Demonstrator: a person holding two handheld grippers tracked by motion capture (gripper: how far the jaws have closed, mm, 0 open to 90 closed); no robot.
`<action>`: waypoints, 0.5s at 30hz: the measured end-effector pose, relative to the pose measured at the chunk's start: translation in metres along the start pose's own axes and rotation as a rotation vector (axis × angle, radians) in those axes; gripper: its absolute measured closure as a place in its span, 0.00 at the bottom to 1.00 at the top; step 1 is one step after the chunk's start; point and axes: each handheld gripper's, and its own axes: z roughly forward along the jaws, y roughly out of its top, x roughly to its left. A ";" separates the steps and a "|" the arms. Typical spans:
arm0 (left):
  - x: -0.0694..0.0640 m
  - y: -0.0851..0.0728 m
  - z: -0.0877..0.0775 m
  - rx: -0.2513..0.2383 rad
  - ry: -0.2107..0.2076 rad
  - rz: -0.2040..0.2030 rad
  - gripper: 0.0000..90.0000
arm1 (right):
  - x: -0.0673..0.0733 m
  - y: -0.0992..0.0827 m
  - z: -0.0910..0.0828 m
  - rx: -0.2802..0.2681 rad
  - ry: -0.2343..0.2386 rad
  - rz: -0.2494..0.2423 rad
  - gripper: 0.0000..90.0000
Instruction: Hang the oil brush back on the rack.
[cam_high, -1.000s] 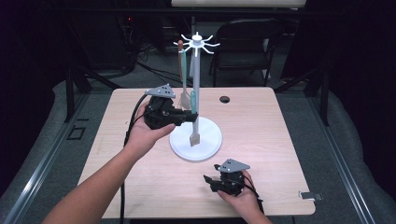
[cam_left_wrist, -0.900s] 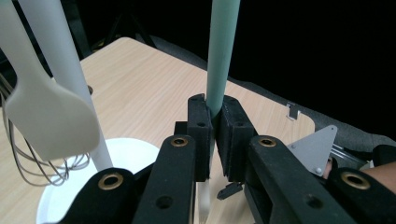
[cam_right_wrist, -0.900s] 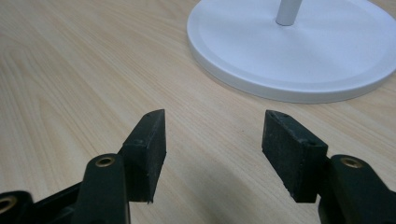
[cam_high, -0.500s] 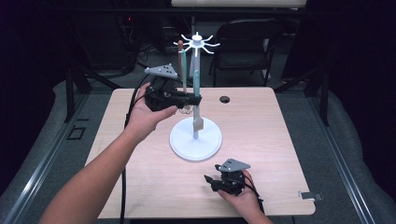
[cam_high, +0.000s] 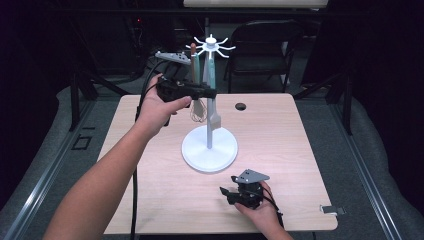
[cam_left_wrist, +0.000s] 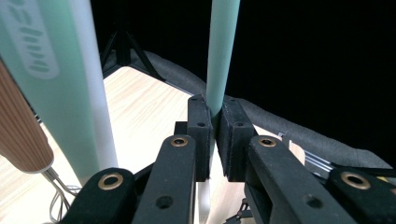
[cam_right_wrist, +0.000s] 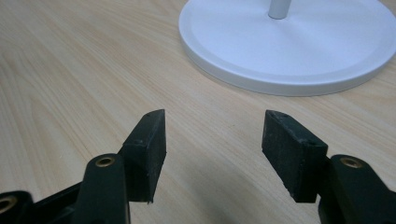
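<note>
The left gripper (cam_high: 207, 93) is held up high beside the white stand (cam_high: 209, 150). Its jaws are squeezed tight on the green handle of a spatula (cam_left_wrist: 223, 56). In the left gripper view, the handle is seen going straight up out of the jaws. In the high view, the flat end of the spatula is seen hanging down next to the pole, above the round base.

The spatula is stood upright, so its long side runs up and down. The hooks (cam_high: 212, 46) at the top of the stand are found just above the jaws and a little to the side. The top of the handle looks to be near those hooks. It cannot be told if it is on a hook yet. A lift and a small slide toward a hook is likely what is needed next. The left hand is much nearer to the hooks than the right hand.

A whisk (cam_high: 198, 107) with a wooden handle is hung on the stand already.

The right gripper (cam_high: 231, 194) is rested low on the counter (cam_high: 295, 150), near the base. Its 2 jaws are spread wide, and nothing is held between them.
</note>
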 end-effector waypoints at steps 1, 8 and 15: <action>0.002 -0.001 0.000 -0.001 -0.004 -0.010 0.93 | 0.000 0.000 0.000 0.000 0.003 -0.001 0.44; 0.007 0.000 -0.001 -0.012 -0.015 -0.036 0.93 | 0.001 0.000 0.001 -0.005 0.005 -0.002 0.44; 0.011 -0.001 0.002 -0.006 0.012 -0.051 0.93 | 0.003 0.000 0.002 -0.006 0.007 -0.004 0.44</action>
